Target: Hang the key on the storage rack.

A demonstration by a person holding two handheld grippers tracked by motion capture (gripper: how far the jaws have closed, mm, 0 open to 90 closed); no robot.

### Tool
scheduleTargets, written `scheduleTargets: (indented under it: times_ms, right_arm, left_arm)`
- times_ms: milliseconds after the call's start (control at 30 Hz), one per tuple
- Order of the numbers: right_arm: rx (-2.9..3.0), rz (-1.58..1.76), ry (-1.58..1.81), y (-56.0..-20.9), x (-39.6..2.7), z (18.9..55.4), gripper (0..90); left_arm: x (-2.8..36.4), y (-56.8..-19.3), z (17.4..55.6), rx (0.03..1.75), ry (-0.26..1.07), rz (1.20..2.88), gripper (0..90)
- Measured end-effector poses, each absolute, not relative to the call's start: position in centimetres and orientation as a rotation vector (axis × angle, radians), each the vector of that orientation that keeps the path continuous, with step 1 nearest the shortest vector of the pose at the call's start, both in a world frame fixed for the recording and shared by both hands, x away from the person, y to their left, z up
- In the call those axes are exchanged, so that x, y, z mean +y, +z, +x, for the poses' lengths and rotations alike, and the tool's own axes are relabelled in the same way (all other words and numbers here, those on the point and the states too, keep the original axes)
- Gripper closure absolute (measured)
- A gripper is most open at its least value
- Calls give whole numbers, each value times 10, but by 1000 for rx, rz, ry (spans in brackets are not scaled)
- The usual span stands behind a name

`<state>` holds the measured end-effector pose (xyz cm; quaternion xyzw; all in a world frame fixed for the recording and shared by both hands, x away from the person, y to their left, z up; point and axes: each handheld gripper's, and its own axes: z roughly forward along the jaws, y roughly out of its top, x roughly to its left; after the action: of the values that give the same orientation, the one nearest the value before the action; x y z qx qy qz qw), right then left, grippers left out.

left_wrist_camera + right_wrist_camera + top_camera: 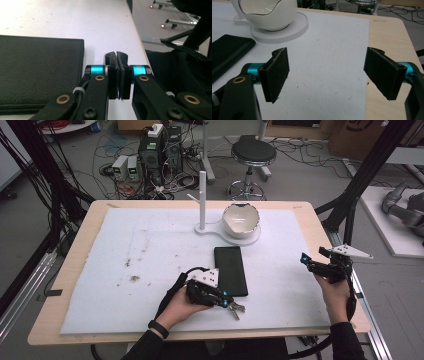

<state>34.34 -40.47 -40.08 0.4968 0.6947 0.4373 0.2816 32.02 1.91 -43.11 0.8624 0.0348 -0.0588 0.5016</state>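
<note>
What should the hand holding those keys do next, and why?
Probably lift a little: the left gripper looks shut on the keys, low on the white mat beside the black wallet. The stand's peg by the bowl seems a likely goal. The right gripper waits open.

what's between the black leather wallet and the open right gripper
Nothing: in the high view, bare white mat runs from the black leather wallet to the right gripper. The right gripper view shows bare mat between its jaws too.

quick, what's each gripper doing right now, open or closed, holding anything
Left gripper: closed at the small bunch of metal keys; whether it grips them cannot be told.
Right gripper: open, holding nothing.
</note>
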Motion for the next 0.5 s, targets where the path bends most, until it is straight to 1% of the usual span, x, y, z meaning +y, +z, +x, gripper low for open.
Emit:
scheduleTargets:
  times_ms: [300, 500]
  right_arm:
    - [1865, 1329, 1171, -401, -404, 344, 211]
    - [1862, 1330, 1172, -401, -404, 345, 211]
  left_arm:
    - [35, -403, 319, 90, -80, 2025, 880]
    - [53, -381, 323, 121, -12, 1998, 879]
